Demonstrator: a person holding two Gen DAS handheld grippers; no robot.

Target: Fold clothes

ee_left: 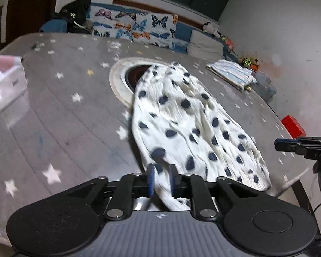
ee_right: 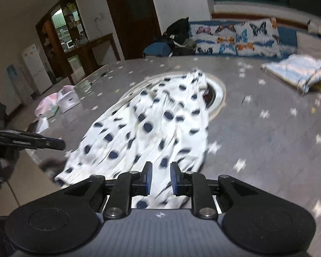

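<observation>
A white garment with dark blue dots [ee_left: 188,124] [ee_right: 152,128] lies spread and rumpled on the grey star-patterned table [ee_left: 64,117] [ee_right: 267,139]. Its far end covers part of a round inset ring [ee_left: 117,79] [ee_right: 220,94]. My left gripper [ee_left: 162,178] is at the garment's near left corner, and a band of cloth runs through the gap between its parted blue pads. My right gripper [ee_right: 161,177] is at the near right corner, its pads apart with cloth showing in the gap. Each gripper shows side-on in the other view: the right gripper [ee_left: 278,145] and the left gripper [ee_right: 62,144].
A folded striped cloth [ee_left: 231,72] [ee_right: 295,72] lies at the far right of the table. A red box [ee_left: 293,125] sits at the right edge, and a white box with pink bags [ee_left: 6,85] [ee_right: 66,99] at the left. Butterfly cushions [ee_left: 134,25] [ee_right: 235,36] line a sofa behind.
</observation>
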